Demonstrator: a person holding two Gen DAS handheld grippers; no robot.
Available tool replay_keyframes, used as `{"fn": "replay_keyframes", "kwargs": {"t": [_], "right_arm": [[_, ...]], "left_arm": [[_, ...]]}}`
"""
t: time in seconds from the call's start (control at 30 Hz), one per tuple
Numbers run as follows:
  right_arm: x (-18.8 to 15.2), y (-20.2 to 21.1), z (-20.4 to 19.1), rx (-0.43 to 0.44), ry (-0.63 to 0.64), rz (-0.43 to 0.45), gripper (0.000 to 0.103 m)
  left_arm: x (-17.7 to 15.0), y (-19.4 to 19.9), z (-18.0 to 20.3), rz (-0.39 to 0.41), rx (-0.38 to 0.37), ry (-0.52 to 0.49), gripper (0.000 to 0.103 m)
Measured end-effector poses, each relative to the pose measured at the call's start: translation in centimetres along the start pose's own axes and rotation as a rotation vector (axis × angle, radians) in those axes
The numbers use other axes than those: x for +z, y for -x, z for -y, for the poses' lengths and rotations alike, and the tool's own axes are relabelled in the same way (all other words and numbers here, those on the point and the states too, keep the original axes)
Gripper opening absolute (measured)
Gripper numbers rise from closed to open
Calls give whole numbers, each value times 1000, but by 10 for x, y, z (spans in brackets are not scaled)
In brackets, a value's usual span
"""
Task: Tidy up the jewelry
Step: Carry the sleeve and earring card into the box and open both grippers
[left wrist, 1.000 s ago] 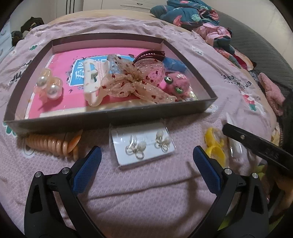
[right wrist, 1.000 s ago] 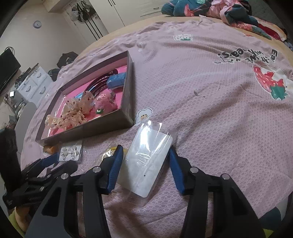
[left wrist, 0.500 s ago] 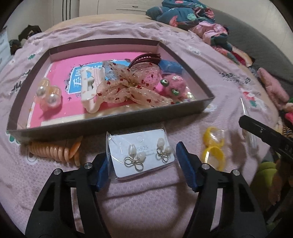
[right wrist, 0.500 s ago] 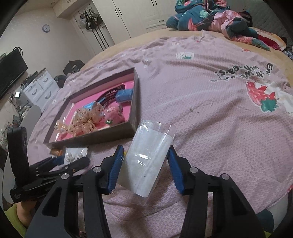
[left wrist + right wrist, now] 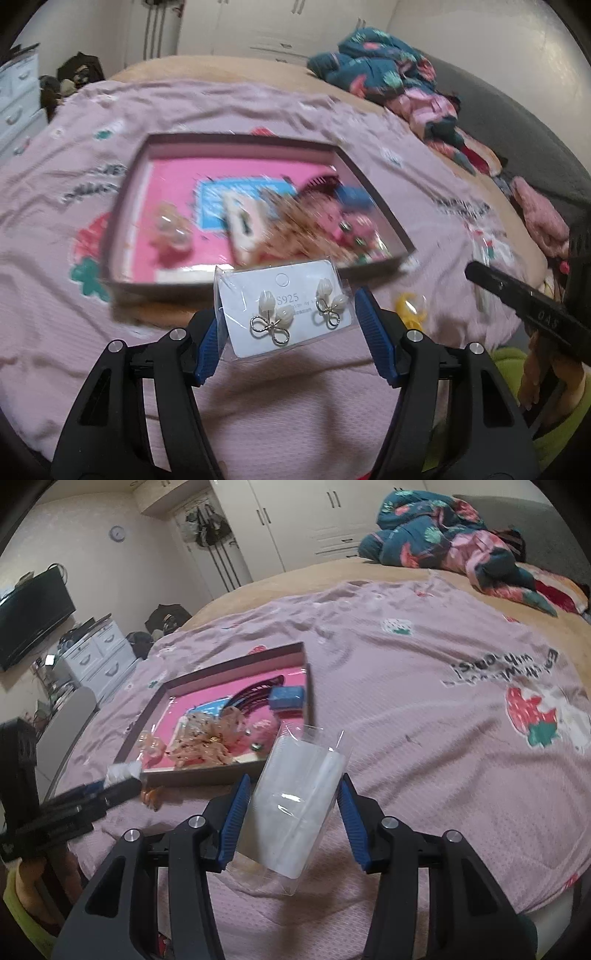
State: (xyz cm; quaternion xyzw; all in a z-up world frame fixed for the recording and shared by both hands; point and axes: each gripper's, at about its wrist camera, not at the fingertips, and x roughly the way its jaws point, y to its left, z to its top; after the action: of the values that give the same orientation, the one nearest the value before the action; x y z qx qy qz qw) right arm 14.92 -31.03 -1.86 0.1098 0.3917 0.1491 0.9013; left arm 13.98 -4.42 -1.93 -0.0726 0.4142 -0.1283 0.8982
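Observation:
My left gripper [image 5: 288, 325] is shut on a white earring card [image 5: 284, 306] in a clear sleeve, with two pearl-and-gold earrings, and holds it above the pink bedspread in front of the tray. My right gripper [image 5: 291, 808] is shut on a clear plastic bag [image 5: 295, 805], lifted off the bed. The shallow brown tray [image 5: 255, 275] with a pink floor holds a lace bow, a white hair clip [image 5: 240, 225], pearl pieces and a dark comb [image 5: 255, 696]. The tray also shows in the right wrist view [image 5: 199, 775], to the left of the bag.
Yellow rings [image 5: 408, 308] lie on the bedspread right of the card. An orange coiled hair tie [image 5: 151, 797] lies by the tray's front edge. Bundled clothes [image 5: 443, 535] sit at the far end of the bed. Drawers [image 5: 99, 653] and a TV stand at left.
My left gripper closed on the earring card and lifted it off the bed. My right gripper lifted the clear bag higher. Both views rose and tilted up.

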Motion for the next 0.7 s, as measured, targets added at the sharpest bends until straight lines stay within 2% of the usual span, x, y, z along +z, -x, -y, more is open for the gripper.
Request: {"fn": "replay_keyframes", "kwargs": {"t": [0.17,0.53,0.7], "right_arm": [[11,-4,-21,26,47,4,47],[38,-21,-68,78,156,18,47],[53,-29,-78,87,182,31,47]], "left_arm": [[11,12,-20,45,30,34,57],[25,21,-48,86,59,85,57],[33,23,-56,103,70,99,57]]}}
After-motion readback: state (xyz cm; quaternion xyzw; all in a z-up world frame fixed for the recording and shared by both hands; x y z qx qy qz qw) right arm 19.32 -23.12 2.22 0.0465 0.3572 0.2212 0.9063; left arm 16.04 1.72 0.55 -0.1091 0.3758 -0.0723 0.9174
